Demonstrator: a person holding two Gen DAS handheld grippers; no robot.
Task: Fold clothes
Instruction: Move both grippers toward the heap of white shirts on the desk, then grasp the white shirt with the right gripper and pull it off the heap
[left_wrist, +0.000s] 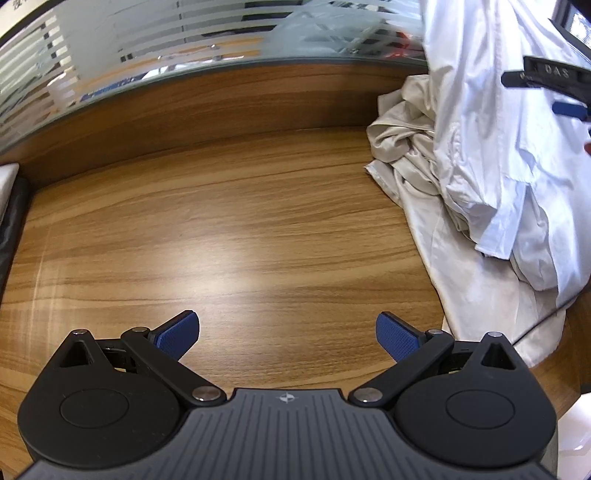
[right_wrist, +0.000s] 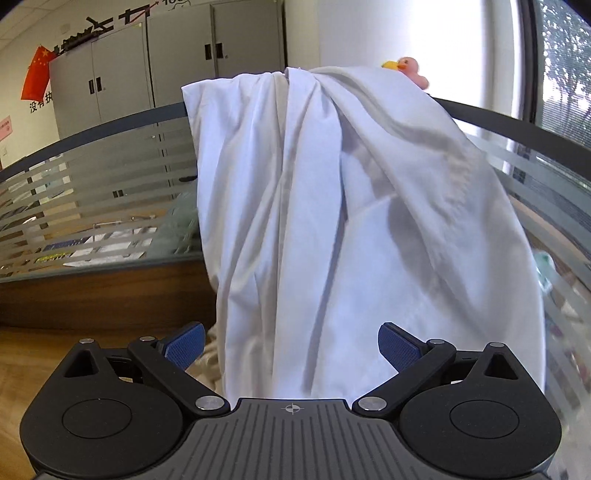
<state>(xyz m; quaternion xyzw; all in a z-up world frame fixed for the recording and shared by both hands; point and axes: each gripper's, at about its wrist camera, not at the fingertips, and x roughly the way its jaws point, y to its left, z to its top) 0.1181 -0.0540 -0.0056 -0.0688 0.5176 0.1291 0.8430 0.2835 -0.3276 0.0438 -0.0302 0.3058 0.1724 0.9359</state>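
A white garment (right_wrist: 332, 221) is seen draped over the top rail of the glass partition (right_wrist: 92, 177), hanging down toward the wooden desk (left_wrist: 221, 229); a cream garment (left_wrist: 406, 155) lies crumpled on the desk beneath and beside it. The right gripper (right_wrist: 290, 343) is held just in front of the hanging white cloth, jaws spread wide; the fabric passes between the blue pads (right_wrist: 184, 347), but no pressing contact is visible, so nothing is judged to be held. The left gripper (left_wrist: 288, 336) is held over bare desk, jaws likewise wide and empty. The step in hand is judged to be taking the white garment off the partition. A single layer near an edge or seam should be pinched rather than a bunched fold, and the cloth lifted up and over the rail, not dragged, so it does not snag. The bare desk area under the left gripper should be kept for laying it flat.
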